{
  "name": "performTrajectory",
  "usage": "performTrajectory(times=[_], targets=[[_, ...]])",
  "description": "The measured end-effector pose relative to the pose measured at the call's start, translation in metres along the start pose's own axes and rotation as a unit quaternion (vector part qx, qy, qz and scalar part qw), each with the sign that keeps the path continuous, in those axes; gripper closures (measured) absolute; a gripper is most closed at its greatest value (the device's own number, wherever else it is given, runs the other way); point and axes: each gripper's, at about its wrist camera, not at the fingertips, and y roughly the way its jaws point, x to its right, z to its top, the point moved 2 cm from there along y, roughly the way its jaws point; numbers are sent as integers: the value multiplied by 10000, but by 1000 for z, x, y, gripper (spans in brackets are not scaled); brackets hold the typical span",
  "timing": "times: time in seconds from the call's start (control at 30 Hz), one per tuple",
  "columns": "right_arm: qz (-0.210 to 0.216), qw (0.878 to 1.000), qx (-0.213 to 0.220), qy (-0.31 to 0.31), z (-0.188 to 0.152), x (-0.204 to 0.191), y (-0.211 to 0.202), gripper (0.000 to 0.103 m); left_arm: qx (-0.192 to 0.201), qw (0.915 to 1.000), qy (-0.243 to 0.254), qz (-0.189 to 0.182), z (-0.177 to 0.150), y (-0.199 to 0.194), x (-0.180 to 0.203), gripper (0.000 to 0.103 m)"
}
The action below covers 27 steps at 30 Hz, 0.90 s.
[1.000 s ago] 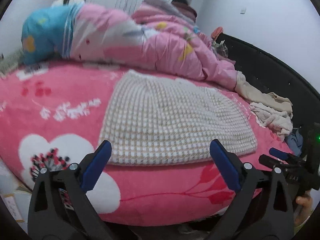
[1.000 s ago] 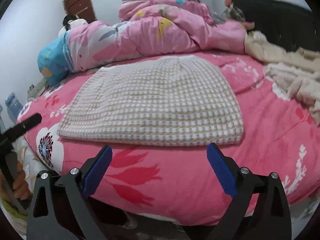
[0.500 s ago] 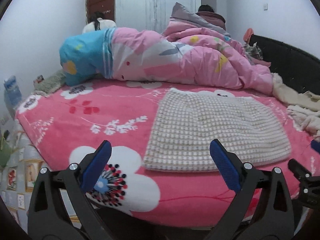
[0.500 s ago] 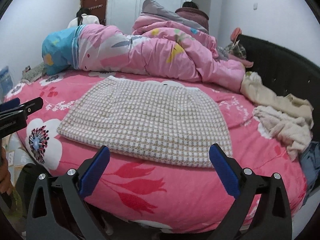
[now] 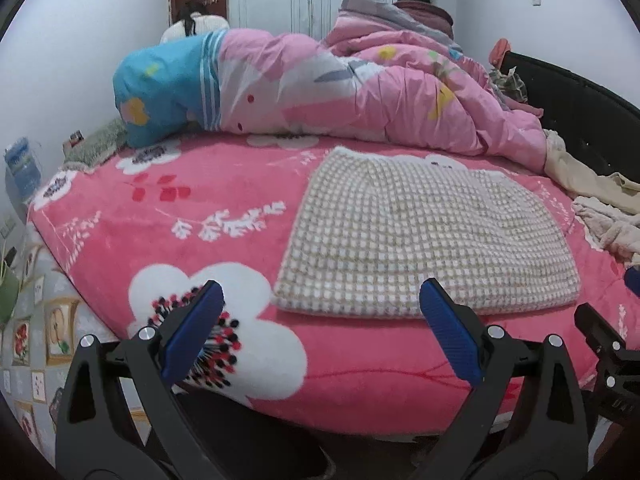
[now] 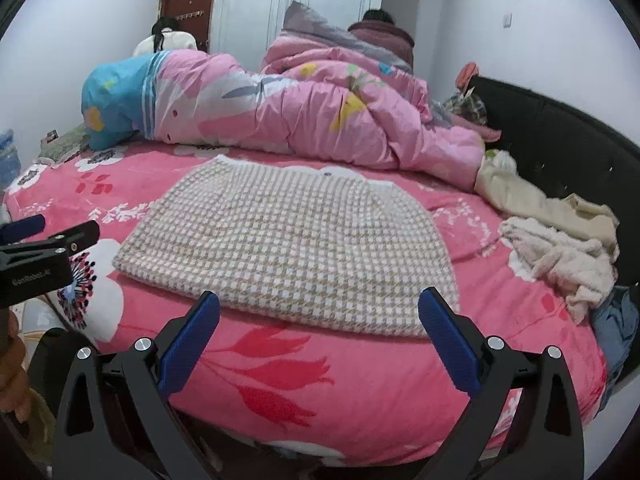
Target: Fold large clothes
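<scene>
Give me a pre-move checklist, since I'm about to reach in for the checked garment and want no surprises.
1. Left gripper open and empty: ok.
2. Right gripper open and empty: ok.
3. Checked garment lying flat on the pink blanket, near edge exposed: ok.
4. Nothing resting on the garment: ok; the pink duvet lies behind it and the cream clothes pile off to its right, both apart from it.
5. Either gripper touching the garment: not yet; both hover short of the bed's near edge.
6. Whether the garment is already folded in layers: cannot tell.
</scene>
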Motion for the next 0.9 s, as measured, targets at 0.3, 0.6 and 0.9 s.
performTrajectory(times=[0.3, 0.6, 0.9], targets=[[71, 9991, -378, 174, -14, 8, 14, 6, -600, 9977, -252, -182, -22, 21, 9, 8], [104, 9977, -543, 389, -20, 17, 18, 6, -772, 9963, -283, -234, -31, 28, 17, 8], [130, 9971, -556, 506, -20, 22, 16, 6, -807, 9961, -135, -342, -33, 27, 32, 8]])
